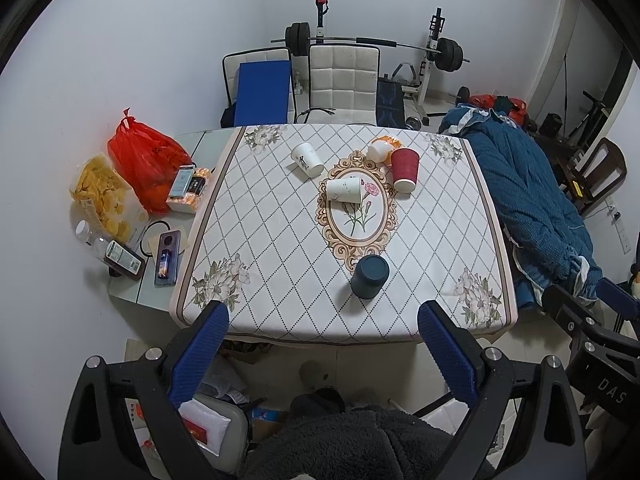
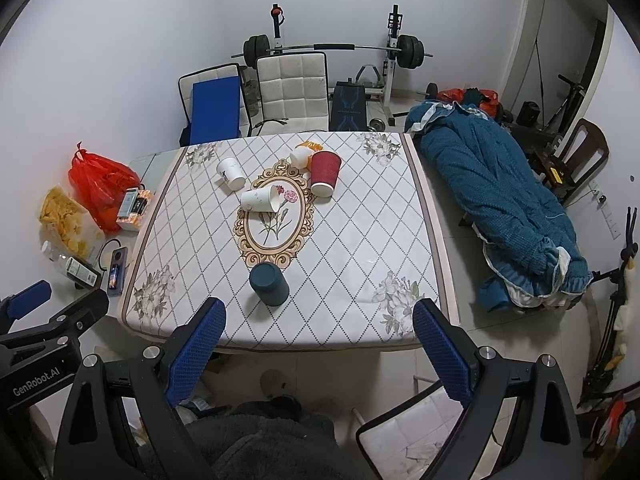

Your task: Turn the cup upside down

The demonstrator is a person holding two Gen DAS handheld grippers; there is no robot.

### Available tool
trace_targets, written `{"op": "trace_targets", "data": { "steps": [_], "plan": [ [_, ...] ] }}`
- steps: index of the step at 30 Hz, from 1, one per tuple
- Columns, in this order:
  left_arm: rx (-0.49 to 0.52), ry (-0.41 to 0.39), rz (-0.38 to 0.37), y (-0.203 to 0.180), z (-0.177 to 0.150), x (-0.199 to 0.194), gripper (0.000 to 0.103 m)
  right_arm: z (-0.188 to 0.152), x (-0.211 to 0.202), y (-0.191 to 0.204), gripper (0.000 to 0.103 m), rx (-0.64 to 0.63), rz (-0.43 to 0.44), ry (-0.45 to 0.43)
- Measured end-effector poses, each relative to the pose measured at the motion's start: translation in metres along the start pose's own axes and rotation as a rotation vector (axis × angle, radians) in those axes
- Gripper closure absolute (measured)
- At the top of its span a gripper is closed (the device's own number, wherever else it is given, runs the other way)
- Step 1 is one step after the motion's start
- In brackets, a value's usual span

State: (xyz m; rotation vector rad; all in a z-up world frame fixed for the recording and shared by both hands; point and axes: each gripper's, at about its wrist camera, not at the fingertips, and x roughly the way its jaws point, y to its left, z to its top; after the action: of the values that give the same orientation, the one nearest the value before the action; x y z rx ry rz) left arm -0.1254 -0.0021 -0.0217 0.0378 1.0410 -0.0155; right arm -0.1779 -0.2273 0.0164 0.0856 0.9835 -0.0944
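Several cups are on the patterned tablecloth [image 1: 280, 280]. A dark teal cup [image 1: 370, 277] stands upside down near the front; it also shows in the right wrist view [image 2: 269, 283]. A red ribbed cup [image 1: 405, 169] stands upside down at the back. A white cup [image 1: 345, 189] lies on its side in the middle, another white cup [image 1: 307, 159] lies behind it to the left, and a small white cup [image 1: 379, 149] lies by the red one. My left gripper [image 1: 324, 344] and right gripper [image 2: 320, 340] are open and empty, held above the table's front edge.
A red bag [image 1: 146, 160], a bag of chips [image 1: 104, 196], bottles and boxes sit on the glass side table at left. A blue quilt [image 1: 528, 200] lies to the right. White chairs [image 1: 344, 80] and a barbell rack stand behind the table.
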Motion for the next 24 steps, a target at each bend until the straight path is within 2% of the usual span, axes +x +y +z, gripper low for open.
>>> {"op": "trace_targets", "data": {
  "steps": [24],
  "plan": [
    [-0.008,0.020,0.000,0.003,0.002,0.010,0.006,0.006,0.014,0.006,0.006,-0.002,0.005,0.019]
  ]
}}
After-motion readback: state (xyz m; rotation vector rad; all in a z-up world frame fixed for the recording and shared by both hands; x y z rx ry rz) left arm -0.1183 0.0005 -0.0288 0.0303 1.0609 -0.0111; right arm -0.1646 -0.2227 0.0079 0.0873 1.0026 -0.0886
